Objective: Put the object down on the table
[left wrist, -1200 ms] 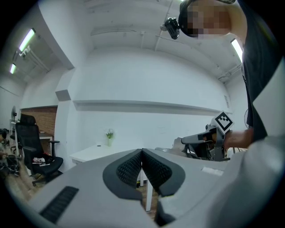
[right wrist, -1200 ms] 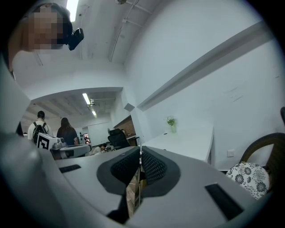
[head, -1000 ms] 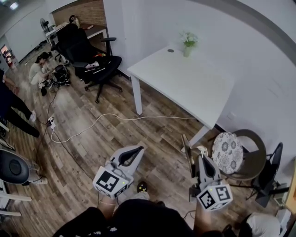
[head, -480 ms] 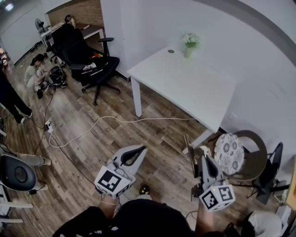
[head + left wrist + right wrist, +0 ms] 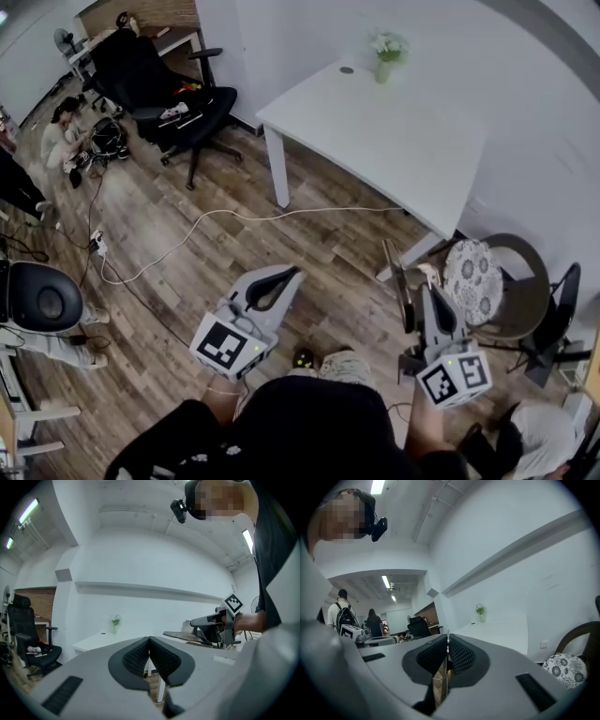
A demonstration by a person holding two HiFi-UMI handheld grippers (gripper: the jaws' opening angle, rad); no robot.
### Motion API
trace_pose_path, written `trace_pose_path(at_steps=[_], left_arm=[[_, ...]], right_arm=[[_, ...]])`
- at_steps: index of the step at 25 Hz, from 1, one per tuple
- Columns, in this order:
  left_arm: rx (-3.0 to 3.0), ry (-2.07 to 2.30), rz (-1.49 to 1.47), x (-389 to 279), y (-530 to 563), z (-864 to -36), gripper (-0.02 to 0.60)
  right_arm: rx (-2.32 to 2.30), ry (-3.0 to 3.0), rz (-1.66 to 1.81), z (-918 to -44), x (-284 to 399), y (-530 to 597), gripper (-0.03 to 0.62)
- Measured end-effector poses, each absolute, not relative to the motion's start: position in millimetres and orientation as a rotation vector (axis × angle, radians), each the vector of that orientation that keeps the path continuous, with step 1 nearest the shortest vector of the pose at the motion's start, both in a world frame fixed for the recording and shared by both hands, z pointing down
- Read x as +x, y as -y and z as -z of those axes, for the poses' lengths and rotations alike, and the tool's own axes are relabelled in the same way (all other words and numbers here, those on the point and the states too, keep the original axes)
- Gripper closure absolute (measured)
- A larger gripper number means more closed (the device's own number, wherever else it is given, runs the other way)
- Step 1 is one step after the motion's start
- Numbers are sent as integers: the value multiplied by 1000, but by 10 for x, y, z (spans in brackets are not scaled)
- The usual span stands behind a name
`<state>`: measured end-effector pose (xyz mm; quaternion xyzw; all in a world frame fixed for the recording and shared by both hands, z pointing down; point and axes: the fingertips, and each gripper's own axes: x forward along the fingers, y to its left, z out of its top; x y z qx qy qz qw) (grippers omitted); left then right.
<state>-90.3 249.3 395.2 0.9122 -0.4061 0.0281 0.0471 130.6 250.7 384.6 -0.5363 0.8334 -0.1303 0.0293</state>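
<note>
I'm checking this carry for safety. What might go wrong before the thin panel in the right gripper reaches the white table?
The white cable lies across the floor before the table: a possible trip. The right gripper pinches the thin panel with much of it sticking out, so it may swing or slip. The cushioned chair stands close beside that gripper; the panel could knock it.
</note>
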Motion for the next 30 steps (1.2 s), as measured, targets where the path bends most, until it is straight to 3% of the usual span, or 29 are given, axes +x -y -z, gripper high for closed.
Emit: trace_pose_path(at_steps=[30], left_arm=[[2672,1397,-109,-1016,-1037,-4040,583]], right_arm=[[-1511,-2677,460,-3945,1180,-721,580]])
